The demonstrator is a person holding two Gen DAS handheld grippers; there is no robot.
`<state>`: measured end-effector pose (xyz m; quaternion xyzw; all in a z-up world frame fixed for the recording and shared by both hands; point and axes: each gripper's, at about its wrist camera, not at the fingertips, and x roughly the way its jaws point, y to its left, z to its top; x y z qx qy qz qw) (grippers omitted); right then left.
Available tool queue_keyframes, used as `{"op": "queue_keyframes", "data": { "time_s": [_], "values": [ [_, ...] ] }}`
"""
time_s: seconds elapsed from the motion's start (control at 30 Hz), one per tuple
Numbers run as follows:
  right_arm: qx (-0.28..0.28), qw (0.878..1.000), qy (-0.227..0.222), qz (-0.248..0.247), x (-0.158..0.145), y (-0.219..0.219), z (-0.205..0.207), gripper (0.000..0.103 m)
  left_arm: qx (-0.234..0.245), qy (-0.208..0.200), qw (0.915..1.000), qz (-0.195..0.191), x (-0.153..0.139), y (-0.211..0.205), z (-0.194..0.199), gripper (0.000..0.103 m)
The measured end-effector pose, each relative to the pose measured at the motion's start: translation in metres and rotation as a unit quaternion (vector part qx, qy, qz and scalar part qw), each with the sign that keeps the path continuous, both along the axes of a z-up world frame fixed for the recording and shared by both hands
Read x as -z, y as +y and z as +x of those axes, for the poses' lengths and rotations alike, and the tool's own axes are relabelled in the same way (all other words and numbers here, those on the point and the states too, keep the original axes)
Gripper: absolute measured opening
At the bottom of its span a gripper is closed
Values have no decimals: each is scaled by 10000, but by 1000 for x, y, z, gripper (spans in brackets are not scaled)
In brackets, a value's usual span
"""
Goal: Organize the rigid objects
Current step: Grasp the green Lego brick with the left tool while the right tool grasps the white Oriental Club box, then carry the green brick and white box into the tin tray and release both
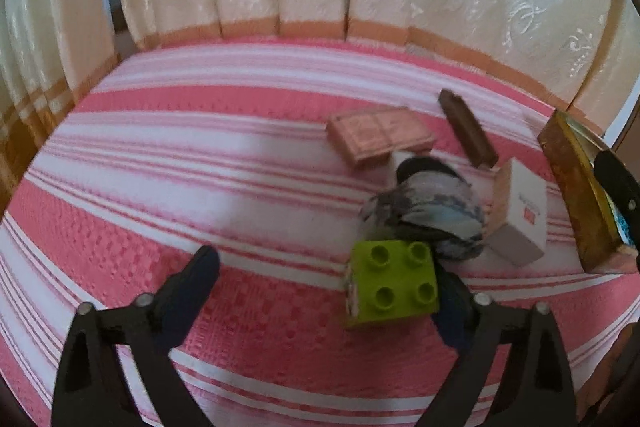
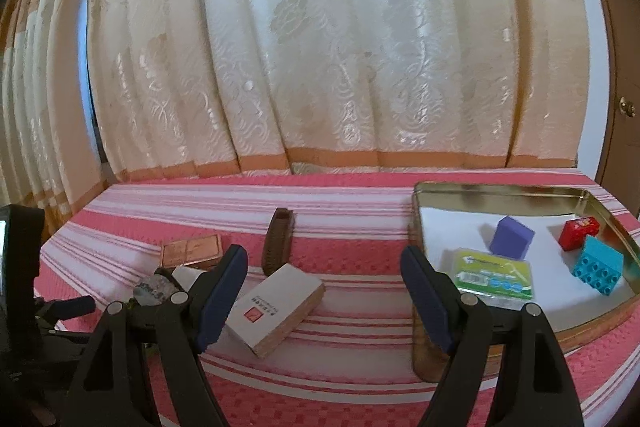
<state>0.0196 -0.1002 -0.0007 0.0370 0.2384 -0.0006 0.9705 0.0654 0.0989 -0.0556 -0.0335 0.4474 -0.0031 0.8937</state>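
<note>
My left tongs are spread wide, green brick by the right finger, unpinched; right tongs gape too, white box between, tin tray just right.

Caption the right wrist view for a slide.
Open right gripper hovers between white card box and gold metal tin holding blocks.

Right gripper jaws wide apart, white box between them; gold tin holding 3 blocks
</note>
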Motion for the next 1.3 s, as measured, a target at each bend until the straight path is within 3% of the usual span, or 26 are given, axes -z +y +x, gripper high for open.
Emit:
{"op": "queue_keyframes", "data": {
  "time_s": [0.1, 0.33, 0.53, 0.63, 0.77, 0.87, 1.03, 1.13, 1.3],
  "values": [
    [-67, 9997, 243, 41, 5, 4, 9, 81, 45, -9, 9998, 171, 0, -6, -3, 80],
    [-145, 9953, 947, 134, 19, 19, 34, 81, 99, -148, 9998, 107, -5, -5, -9, 31],
    [-147, 9885, 1508, -16, 31, 32, 52, 81, -37, -211, 9990, -383, -5, 9, -9, 30],
    [-201, 9829, 1831, -16, 40, 36, 61, 76, -132, -264, 9982, -515, -6, 14, -9, 30],
    [-481, 9765, 2095, -155, 48, 46, 66, 55, -191, -428, 9969, -634, -11, 17, -11, 30],
    [-743, 9758, 2036, -299, 45, 48, 62, 44, -222, -437, 9964, -695, -12, 19, -10, 30],
    [-1520, 9680, 1968, 329, 43, 23, 51, 43, -168, -336, 9970, -671, -10, 16, -8, 30],
    [-1664, 9632, 1956, 790, 44, 5, 44, 43, -142, -242, 9976, -636, -7, 13, -7, 31],
    [-1646, 9621, 1951, 959, 45, 2, 43, 43, -66, -218, 9984, -513, -6, 8, -9, 35]
  ]
}}
